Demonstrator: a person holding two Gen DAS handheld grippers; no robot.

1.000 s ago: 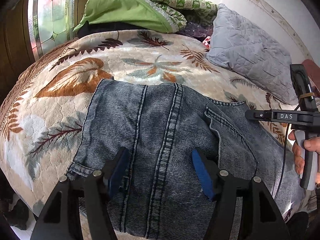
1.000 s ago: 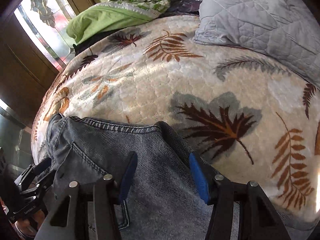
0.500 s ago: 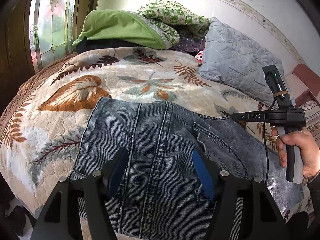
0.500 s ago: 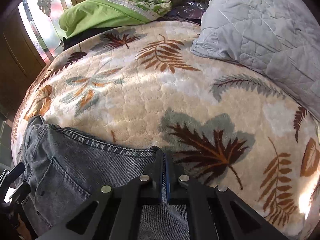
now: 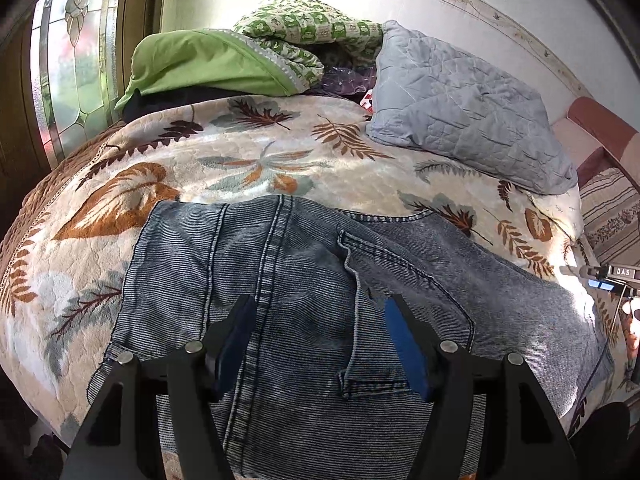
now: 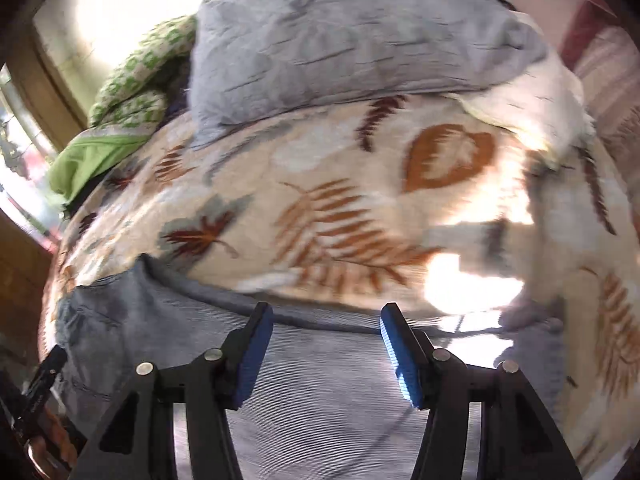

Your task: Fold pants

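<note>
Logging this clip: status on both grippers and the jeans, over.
Left gripper open above the jeans, gripping nothing. Right gripper jaws opening, nothing pinched, denim beneath. Jeans partly folded on the leaf-print blanket. Nothing in the way.

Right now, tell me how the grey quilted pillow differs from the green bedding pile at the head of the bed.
The grey quilted pillow is plain grey and lies as one flat slab; the green bedding pile mixes solid green with a green-and-white print and is heaped up. The pillow lies right of the pile. Both rest on the leaf-print blanket.
</note>
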